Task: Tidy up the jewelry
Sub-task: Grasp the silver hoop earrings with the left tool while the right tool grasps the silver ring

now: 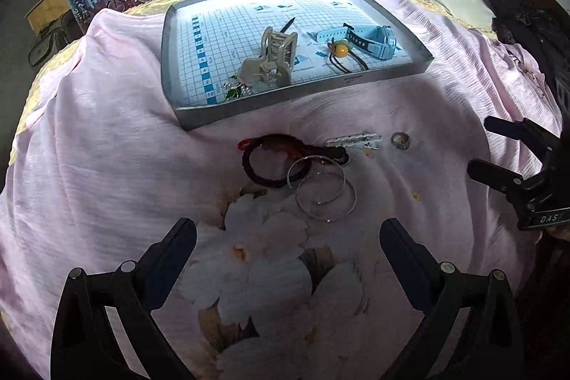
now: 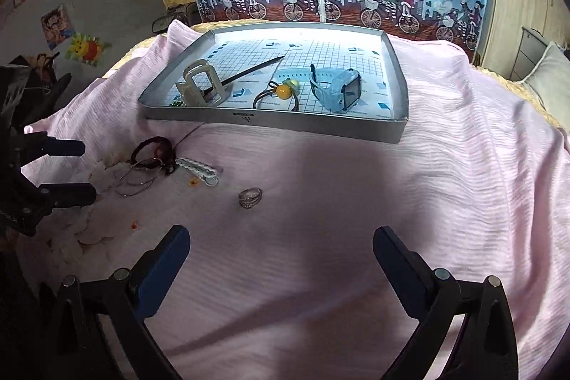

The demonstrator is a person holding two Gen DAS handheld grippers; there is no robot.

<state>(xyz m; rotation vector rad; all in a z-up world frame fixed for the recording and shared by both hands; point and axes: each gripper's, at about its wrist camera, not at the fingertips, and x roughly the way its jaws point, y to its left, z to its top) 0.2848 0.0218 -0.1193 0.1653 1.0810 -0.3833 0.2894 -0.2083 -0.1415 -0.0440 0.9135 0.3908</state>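
On pink bedsheet (image 2: 356,184), small silver ring (image 2: 250,197) lies ahead of right gripper (image 2: 281,248), outside grey tray (image 2: 285,123); both grippers spread, empty. Risk: ring sinks into soft cloth, slips from pinch.

A pale pink crinkled bedsheet (image 2: 356,202) carries a white flower print. The silver shallow tray (image 1: 199,120) has a blue-gridded white liner; the plastic watch (image 2: 336,89) is light blue.

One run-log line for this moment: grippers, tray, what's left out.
left gripper: open, empty | right gripper: open, empty | tray: watch, claw clip | on cloth: ring, bangles, hair ties
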